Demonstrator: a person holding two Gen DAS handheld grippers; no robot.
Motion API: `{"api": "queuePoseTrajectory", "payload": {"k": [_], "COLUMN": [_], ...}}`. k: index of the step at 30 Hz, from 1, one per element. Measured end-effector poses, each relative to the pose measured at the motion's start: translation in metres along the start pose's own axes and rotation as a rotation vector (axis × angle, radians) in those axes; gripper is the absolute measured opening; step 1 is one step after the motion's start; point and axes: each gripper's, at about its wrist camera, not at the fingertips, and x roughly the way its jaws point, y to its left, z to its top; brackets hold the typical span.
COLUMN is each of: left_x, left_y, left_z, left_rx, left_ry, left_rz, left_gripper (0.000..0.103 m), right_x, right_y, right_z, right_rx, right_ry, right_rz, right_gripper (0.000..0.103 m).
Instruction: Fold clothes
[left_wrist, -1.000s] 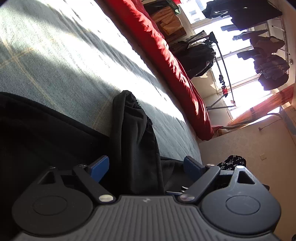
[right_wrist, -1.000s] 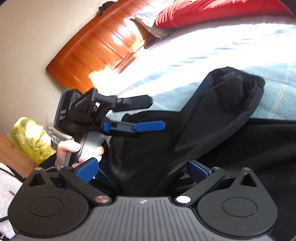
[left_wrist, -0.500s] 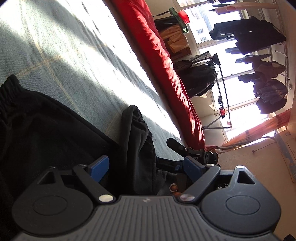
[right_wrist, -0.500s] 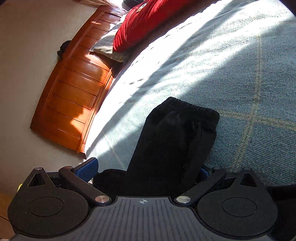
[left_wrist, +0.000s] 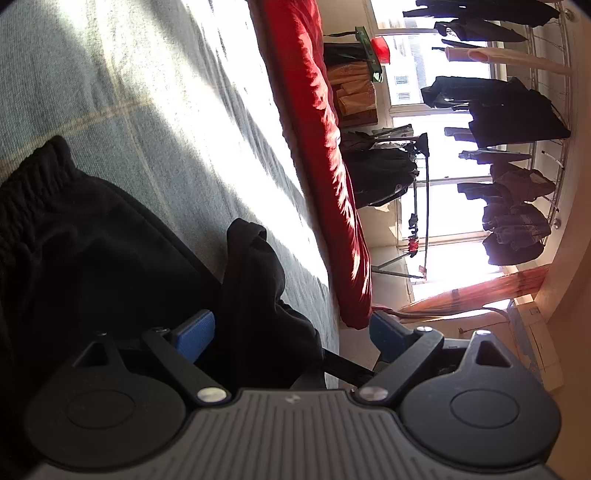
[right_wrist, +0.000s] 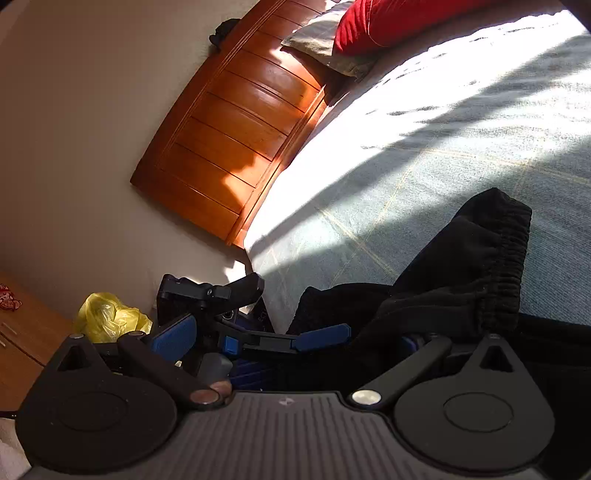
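Plainly the folding is nowhere near finished. The black garment (left_wrist: 255, 295) lies at the near edge of the grey-blue bedcover (left_wrist: 147, 92), close under both tools. Part of it is spread fairly flat to the left of the left wrist view, where a gathered elastic edge (left_wrist: 37, 173) shows. Another part stands up in a loose ridge between the two tools, ending in a ribbed cuff (right_wrist: 506, 258) that lies on the cover.

The left gripper (left_wrist: 290, 332) has its jaws wide, and they have just been opening a little more. The ridge of cloth sits between them, close to one blue pad (left_wrist: 195, 334), while the other pad is well clear of it, so nothing is pinched. The right gripper (right_wrist: 291, 339) also stands wide: one pad is bare and free, and the other finger is buried under the draped cloth (whether that pad touches fabric I cannot tell). I judge neither tool to be holding anything.

As for what is done, perhaps one portion has been brought over the rest, but the lump is rumpled and no flat, squared fold is visible. What is left, in my view, is to take hold of the raised part, lay it smooth, and make the remaining folds. The red quilt (left_wrist: 325, 147) and the wooden headboard (right_wrist: 236, 129) are well apart from the work.
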Motion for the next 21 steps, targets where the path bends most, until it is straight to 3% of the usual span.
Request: {"api": "queuePoseTrajectory", "payload": {"k": [3, 8, 12, 16, 21], "left_x": [-0.008, -0.017, -0.014, -0.002, 0.019], "left_y": [0.009, 0.028, 0.033, 0.024, 0.002], "left_z": [0.003, 0.003, 0.002, 0.007, 0.006], "left_rx": [-0.007, -0.039, -0.019, 0.055, 0.269], "left_ry": [0.003, 0.024, 0.07, 0.142, 0.257], "left_rz": [0.016, 0.052, 0.049, 0.086, 0.188], "left_gripper": [0.091, 0.091, 0.091, 0.091, 0.087], "right_x": [0.031, 0.067, 0.084, 0.067, 0.022], "right_y": [0.017, 0.035, 0.035, 0.029, 0.027], "right_z": [-0.009, -0.025, -0.037, -0.037, -0.035], "right_rx": [-0.026, -0.065, -0.055, -0.033, -0.012], "right_ry": [0.082, 0.232, 0.317, 0.283, 0.175], "right_rz": [0.06, 0.086, 0.041, -0.021, -0.1], "right_gripper": [0.103, 0.103, 0.103, 0.103, 0.103]}}
